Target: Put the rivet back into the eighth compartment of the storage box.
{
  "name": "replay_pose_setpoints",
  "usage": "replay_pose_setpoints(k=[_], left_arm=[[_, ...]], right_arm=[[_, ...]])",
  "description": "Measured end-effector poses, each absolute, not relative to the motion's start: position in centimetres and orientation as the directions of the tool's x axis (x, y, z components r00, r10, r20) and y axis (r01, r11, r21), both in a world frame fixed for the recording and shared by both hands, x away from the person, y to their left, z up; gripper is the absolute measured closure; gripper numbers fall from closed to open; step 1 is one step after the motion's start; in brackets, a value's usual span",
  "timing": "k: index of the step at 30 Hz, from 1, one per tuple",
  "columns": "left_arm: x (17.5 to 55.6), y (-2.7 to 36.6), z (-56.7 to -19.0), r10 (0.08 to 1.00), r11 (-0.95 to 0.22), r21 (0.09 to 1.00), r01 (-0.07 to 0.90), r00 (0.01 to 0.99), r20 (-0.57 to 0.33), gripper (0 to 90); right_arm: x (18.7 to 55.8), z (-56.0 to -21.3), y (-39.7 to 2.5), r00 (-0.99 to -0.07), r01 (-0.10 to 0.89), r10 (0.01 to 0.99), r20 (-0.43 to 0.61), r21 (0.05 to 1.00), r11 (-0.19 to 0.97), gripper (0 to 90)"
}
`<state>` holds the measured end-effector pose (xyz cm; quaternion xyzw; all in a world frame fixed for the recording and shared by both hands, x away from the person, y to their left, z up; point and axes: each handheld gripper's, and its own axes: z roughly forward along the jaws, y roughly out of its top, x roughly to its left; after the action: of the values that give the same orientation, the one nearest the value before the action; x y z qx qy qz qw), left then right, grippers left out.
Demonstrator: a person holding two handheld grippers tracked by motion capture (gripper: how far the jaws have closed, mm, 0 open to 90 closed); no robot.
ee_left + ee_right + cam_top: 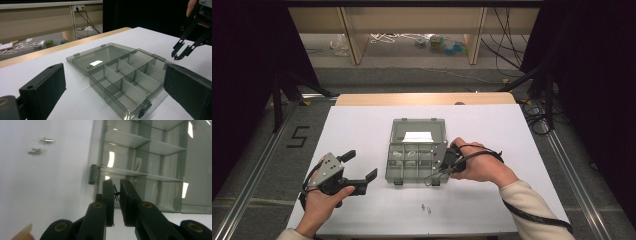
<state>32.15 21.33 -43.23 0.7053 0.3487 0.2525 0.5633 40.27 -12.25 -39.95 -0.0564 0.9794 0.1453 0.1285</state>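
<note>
Small pin point(115, 194) sits pinched in your nearly closed right gripper point(115, 185), organizer box point(418, 150) compartment at twelve o'clock. Your left gripper point(360, 167) idles wide open, holding nothing.

Glossy plastic box point(418, 150) (smoky, translucent)

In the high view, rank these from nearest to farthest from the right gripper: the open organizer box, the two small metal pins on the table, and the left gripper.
1. Organizer box: the right gripper is at its near right corner.
2. Metal pins: on the white table nearer the person, slightly left.
3. Left gripper: far left, past the box.
</note>
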Motion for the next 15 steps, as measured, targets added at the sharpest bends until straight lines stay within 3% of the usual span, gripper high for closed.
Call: replay_pose_setpoints(k=[12,15], left_arm=[[32.1,21.4,-43.2,0.776,-0.122,0.971,0.205,0.629,-0.036,3.8],[32.2,21.4,-43.2,0.776,-0.121,0.971,0.205,0.629,-0.036,3.8]], right_arm=[[41.2,-40.5,-11.9,-0.953,-0.153,-0.075,-0.294,0.252,0.955,82.6],[41.4,-40.7,-11.8,-0.950,-0.155,-0.072,-0.305,0.257,0.954,76.2]])
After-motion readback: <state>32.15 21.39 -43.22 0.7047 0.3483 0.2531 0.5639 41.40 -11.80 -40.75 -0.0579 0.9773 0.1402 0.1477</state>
